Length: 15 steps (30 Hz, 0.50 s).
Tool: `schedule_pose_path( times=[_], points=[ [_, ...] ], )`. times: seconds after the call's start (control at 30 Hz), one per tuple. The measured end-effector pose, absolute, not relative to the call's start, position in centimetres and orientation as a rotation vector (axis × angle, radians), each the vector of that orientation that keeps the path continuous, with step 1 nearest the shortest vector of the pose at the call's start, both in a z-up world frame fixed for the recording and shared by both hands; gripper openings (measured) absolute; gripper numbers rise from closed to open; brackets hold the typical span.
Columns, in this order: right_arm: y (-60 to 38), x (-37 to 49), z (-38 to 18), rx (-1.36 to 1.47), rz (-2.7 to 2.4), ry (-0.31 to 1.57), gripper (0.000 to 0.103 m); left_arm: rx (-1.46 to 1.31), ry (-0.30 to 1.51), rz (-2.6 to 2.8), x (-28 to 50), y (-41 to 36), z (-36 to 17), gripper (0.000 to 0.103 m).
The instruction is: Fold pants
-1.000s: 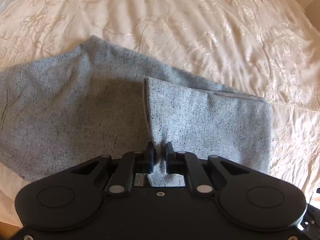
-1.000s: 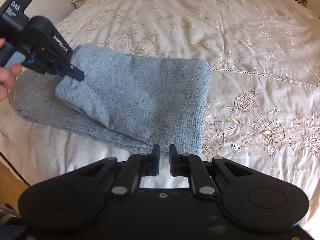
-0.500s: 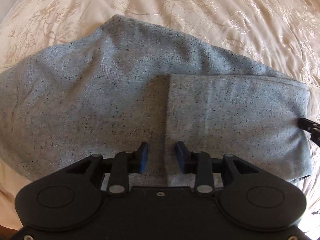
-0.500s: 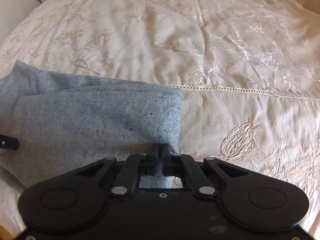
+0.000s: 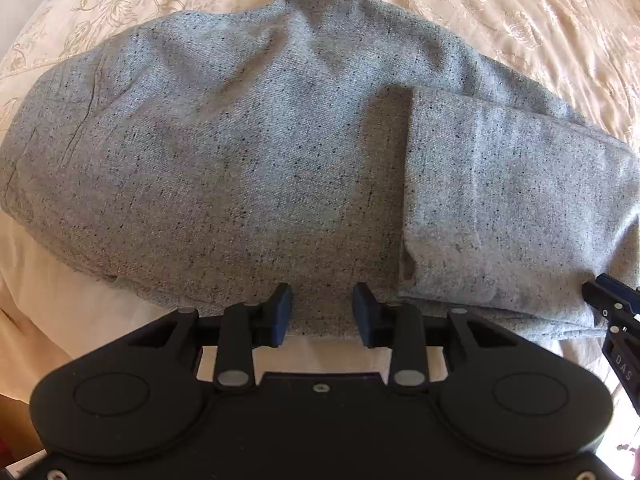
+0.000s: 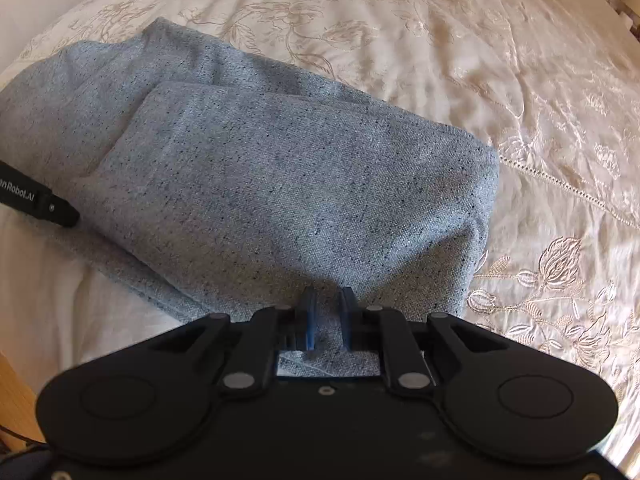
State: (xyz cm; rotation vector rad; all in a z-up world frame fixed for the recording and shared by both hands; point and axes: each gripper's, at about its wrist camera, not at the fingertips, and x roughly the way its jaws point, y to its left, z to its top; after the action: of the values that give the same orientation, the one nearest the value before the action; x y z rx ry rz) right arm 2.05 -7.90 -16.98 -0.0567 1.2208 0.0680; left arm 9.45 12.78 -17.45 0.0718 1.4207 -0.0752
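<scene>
The grey flecked pants (image 5: 248, 152) lay folded near the edge of the bed (image 5: 552, 12), on a cream bedspread stitched with flowers. In the left wrist view, their wide upper part filled the left and middle, with a seam line showing at the far left. The left tongs (image 5: 322, 312) stood released at the near hem, their blue-padded fingers (image 5: 282, 308) spread apart over the cloth and closing on nothing. To the right of them, a leg section was folded back over the lower layer, its straight edge running away from the camera. At the far right edge the tip of the other tool touched that folded section.

In the right wrist view, the left tool's black arm reached in from the left border onto the pants (image 6: 280, 184). The folded layer lay across the middle, its right edge ending beside the embroidered bedspread (image 6: 520, 80). The right tongs (image 6: 329, 312) sat at the near edge with cloth lying between their narrowly parted pads; whether they were pinching it I cannot tell.
</scene>
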Motion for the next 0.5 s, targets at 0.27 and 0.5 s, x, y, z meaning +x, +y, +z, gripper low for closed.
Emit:
schedule_pose_path(
  times=[0.27, 0.5],
  points=[
    [-2.7, 4.5, -12.4, 0.041, 0.144, 1.094, 0.016, -0.027, 1.343, -0.044, 9.5, 22.4, -14.1, 0.052],
    [6.5, 7.7, -12.1, 0.117, 0.201, 1.108, 0.02, 0.001, 1.282, -0.015, 10.5, 30.3, -12.4, 0.064]
  ],
)
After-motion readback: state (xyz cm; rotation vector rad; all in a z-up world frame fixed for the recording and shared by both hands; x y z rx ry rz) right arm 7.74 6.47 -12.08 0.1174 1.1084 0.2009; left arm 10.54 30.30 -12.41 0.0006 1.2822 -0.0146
